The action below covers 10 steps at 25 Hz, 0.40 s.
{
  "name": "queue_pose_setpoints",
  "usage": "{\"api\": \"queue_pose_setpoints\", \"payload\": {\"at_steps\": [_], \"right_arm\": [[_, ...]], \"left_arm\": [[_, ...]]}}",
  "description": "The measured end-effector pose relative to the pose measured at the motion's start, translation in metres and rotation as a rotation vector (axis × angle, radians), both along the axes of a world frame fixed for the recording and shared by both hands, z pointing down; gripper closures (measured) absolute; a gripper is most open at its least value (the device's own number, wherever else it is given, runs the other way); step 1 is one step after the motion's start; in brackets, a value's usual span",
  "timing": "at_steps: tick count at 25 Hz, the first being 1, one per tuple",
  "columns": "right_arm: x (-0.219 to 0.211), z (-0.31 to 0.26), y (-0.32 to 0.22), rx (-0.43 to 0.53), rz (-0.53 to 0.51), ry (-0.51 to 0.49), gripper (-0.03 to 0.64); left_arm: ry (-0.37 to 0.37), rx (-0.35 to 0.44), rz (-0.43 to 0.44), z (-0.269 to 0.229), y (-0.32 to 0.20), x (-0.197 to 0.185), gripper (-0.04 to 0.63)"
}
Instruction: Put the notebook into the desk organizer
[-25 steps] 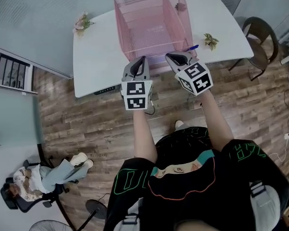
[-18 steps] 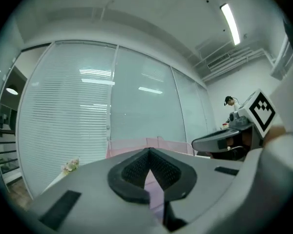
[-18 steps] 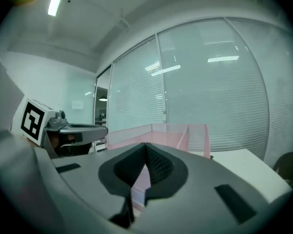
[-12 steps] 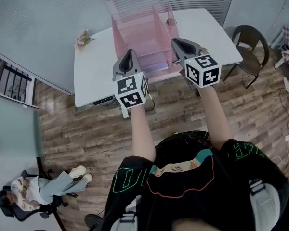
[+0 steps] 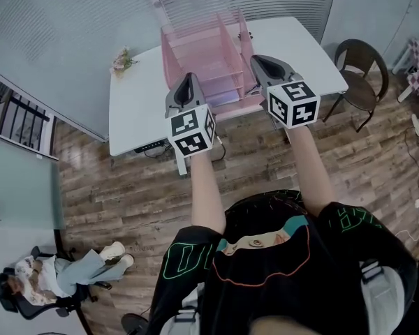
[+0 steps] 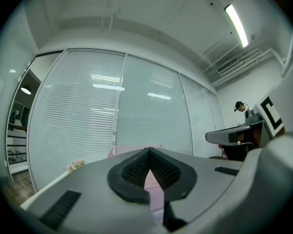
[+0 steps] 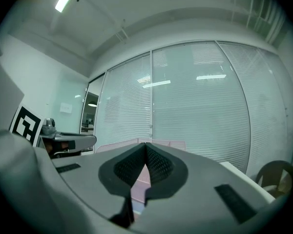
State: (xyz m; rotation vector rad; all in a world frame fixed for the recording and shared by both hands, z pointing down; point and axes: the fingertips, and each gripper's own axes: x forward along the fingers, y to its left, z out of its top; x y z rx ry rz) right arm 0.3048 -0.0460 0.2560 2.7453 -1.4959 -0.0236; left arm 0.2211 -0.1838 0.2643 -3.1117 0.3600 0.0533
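Note:
The pink mesh desk organizer (image 5: 204,51) stands on the white table (image 5: 136,110), and its top edge shows in both gripper views (image 6: 129,149) (image 7: 170,143). A pale lilac flat thing (image 5: 221,97), perhaps the notebook, lies in its front lower tray; I cannot tell for sure. My left gripper (image 5: 189,77) (image 6: 149,152) hangs above the organizer's front left, pointing level, jaws shut and empty. My right gripper (image 5: 255,60) (image 7: 145,145) hangs above its front right corner, also shut with nothing in it.
A small flower sprig (image 5: 123,59) lies at the table's left back. A dark chair (image 5: 363,58) stands right of the table. A person sits in an office chair (image 5: 42,278) at the lower left. Glass walls with blinds stand behind the table.
Both grippers have risen away from the table's front edge and spread a little apart, staying shut. They now point level over the organizer's front.

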Motion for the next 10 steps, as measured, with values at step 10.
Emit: {"api": "queue_pose_setpoints", "payload": {"at_steps": [10], "right_arm": [[0.005,-0.015,0.025,0.007,0.009,0.044,0.614]], "left_arm": [[0.020,0.021,0.044,-0.013,0.028,0.014,0.597]]}}
